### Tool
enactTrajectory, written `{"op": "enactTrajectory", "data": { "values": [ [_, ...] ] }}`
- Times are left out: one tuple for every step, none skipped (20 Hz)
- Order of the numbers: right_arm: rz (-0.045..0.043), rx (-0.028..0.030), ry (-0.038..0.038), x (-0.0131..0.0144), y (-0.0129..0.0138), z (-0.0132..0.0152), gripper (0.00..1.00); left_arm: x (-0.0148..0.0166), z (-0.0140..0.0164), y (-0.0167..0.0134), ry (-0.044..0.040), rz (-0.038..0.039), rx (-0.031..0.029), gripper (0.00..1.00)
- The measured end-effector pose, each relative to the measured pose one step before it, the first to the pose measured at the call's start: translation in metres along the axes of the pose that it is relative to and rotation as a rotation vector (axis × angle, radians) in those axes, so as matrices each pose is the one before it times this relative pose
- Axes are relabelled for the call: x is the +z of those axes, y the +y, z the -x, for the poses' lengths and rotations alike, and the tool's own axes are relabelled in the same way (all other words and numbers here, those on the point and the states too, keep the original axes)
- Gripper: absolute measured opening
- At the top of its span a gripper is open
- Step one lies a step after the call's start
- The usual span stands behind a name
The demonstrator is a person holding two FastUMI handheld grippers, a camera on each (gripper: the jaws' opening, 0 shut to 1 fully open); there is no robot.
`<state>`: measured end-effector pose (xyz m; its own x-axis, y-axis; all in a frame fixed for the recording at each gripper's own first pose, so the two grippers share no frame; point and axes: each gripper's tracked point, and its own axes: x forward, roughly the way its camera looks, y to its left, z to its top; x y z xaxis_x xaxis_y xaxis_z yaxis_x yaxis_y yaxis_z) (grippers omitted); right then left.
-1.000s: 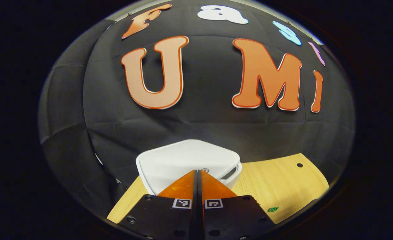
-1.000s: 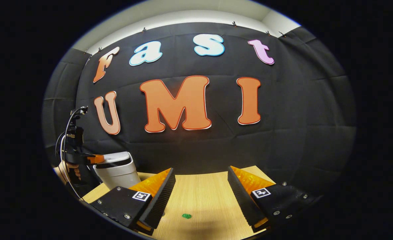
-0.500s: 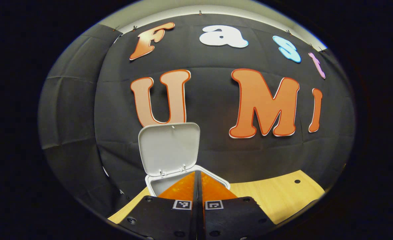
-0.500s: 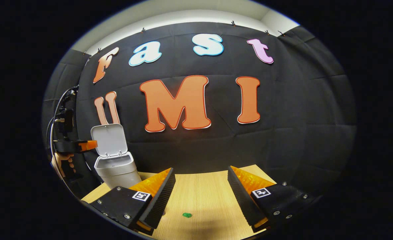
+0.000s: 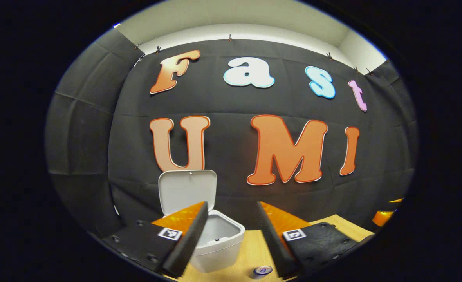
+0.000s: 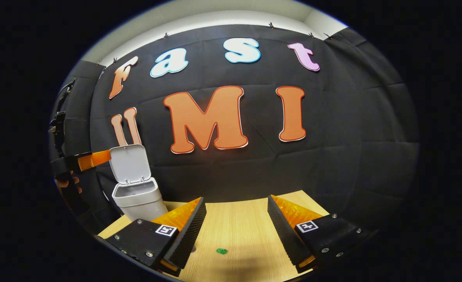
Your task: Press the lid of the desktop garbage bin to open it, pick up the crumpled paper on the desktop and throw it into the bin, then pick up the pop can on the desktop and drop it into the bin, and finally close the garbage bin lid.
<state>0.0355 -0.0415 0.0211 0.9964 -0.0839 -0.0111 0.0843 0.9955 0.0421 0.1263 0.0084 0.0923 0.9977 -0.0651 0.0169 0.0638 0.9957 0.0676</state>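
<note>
In the left gripper view, the left gripper (image 5: 231, 235) has its jaws spread wide with nothing between them, its two fingers rising from the bottom of the frame on either side of centre. Partly behind the left-hand finger (image 5: 186, 239) stands the small white plastic garbage bin (image 5: 219, 244), lower centre-left, with its rounded white lid (image 5: 187, 191) tipped up and back so the bin's mouth is open. At the very bottom of the frame, just right of the bin and close to the right-hand finger, the round top of a pop can (image 5: 262, 270) sits on the light wooden tabletop (image 5: 250, 250).

In the right gripper view, the right gripper (image 6: 235, 231) is likewise open wide and empty, hanging above the same wooden tabletop (image 6: 235, 223). A small green mark (image 6: 221, 251) lies on the wood low between the fingers. At the left of the frame the white bin (image 6: 139, 199) stands with its lid (image 6: 131, 163) raised. At the far left edge, beside the lid, the left gripper (image 6: 94, 158) shows, with a hand (image 6: 64, 184) beneath it.
</note>
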Motion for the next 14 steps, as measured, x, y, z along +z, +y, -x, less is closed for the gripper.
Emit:
{"op": "enactTrajectory", "data": {
  "values": [
    [0.00592,0.00901,-0.00439,0.0011,0.00242,-0.00042,0.95,-0.00155,0.00095,-0.00074,0.0061,-0.00686,0.00126,0.9],
    [0.00933,0.0057,-0.00627,0.00135,0.00158,-0.0008,0.95,-0.00584,0.00171,-0.00232,0.01113,0.00118,0.00211,0.9],
    [0.01417,0.00441,-0.00809,0.00097,0.00126,-0.00105,0.95,-0.00296,0.00376,-0.00139,0.0121,0.01123,0.00218,0.9],
    [0.0153,-0.0004,-0.00474,0.0001,0.00038,-0.00185,0.95,-0.00435,0.00301,-0.00227,0.00422,0.0108,-0.00427,0.91],
    [0.00547,0.00293,0.00319,-0.0019,0.00055,-0.00202,0.95,-0.00304,0.00138,0.00011,0.00077,0.00683,0.00019,0.91],
    [-0.00314,0.01401,0.00984,-0.00378,0.0035,-0.00223,0.95,-0.00408,0.00044,0.00113,0.00448,-0.00048,0.00222,0.92],
    [-0.00402,0.01443,0.0116,-0.00486,0.00333,-0.00242,0.95,-0.00339,-0.00034,0.00048,0.0073,-0.00535,0.0006,0.93],
    [0.00131,0.0029,0.014,-0.00614,0.0001,-0.00306,0.95,-0.00611,-0.00137,0.00097,0.00879,-0.00299,-0.00211,0.93],
    [0.00808,0.01231,0.02075,-0.00728,0.00103,-0.00367,0.95,-0.00254,-0.00115,0.00004,0.00724,0.00396,-0.0062,0.93],
    [0.01011,0.00698,0.01868,-0.00823,0.00211,-0.00474,0.95,-0.00402,0.00048,-0.00068,0.00605,0.00725,-0.00727,0.93],
    [0.01199,0.00695,0.02403,-0.00944,0.00015,-0.00485,0.95,-0.00306,-0.00108,0.00073,0.00486,0.00769,-0.00484,0.93],
    [0.00267,0.01568,0.03081,-0.00972,0.00226,-0.00557,0.95,-0.00527,-0.00111,0.00186,0.00926,0.00414,-0.0028,0.93],
    [-0.01066,0.03137,0.04021,-0.01283,0.00392,-0.00651,0.95,-0.00601,-0.00177,0.00132,0.01584,-0.00051,-0.00149,0.93],
    [-0.01313,0.02624,0.04897,-0.01666,0.00476,-0.00683,0.95,-0.00451,-0.00048,0.00152,0.01179,-0.00144,-0.00092,0.93]
  ]
}}
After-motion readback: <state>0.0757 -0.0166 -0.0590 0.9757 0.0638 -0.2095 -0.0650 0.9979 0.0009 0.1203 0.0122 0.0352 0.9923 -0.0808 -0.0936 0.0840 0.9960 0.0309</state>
